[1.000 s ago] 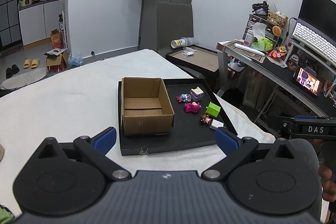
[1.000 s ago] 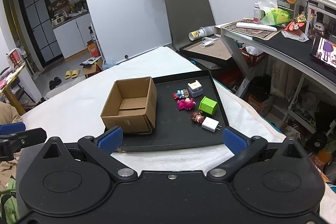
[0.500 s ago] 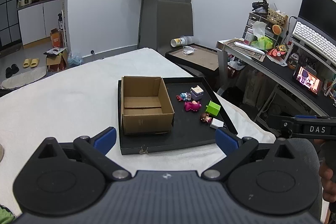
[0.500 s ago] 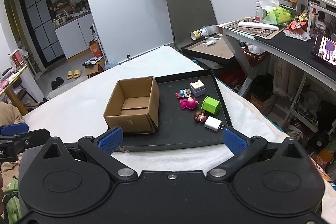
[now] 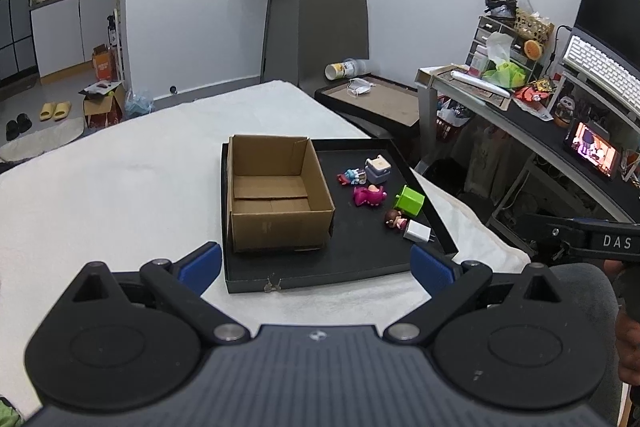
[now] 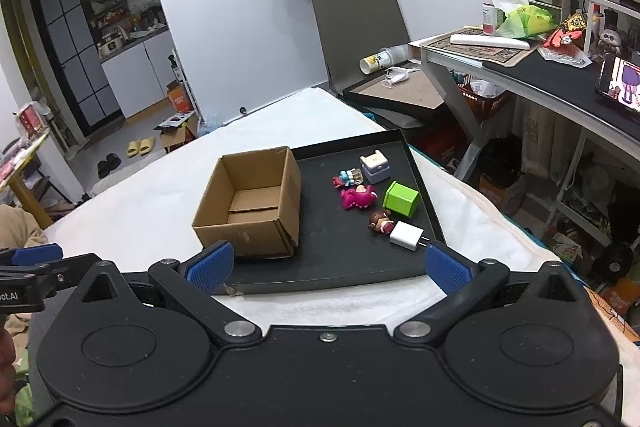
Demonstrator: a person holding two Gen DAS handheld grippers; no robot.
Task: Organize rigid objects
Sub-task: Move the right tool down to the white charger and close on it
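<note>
An empty open cardboard box [image 5: 276, 195] [image 6: 252, 203] stands on the left half of a black tray [image 5: 352, 259] [image 6: 352, 267]. To its right on the tray lie a lilac box [image 5: 378, 169] [image 6: 375, 167], a blue figure [image 5: 352, 177] [image 6: 347, 178], a pink toy [image 5: 369, 195] [image 6: 359, 197], a green cube [image 5: 410, 200] [image 6: 401, 199], a small doll [image 5: 394, 218] [image 6: 380, 221] and a white charger [image 5: 417, 231] [image 6: 407, 235]. My left gripper [image 5: 316, 265] and my right gripper [image 6: 326, 267] are both open and empty, held back near the tray's front edge.
The tray rests on a table covered in white cloth [image 5: 120, 187]. A grey chair [image 5: 332, 35] and a second tray [image 5: 380, 103] stand behind. A cluttered desk [image 5: 540, 115] is at the right. The other gripper [image 5: 592, 239] shows at the right edge.
Both cameras have drifted slightly closer to the tray. Nothing on the tray has moved, and both grippers stay open.
</note>
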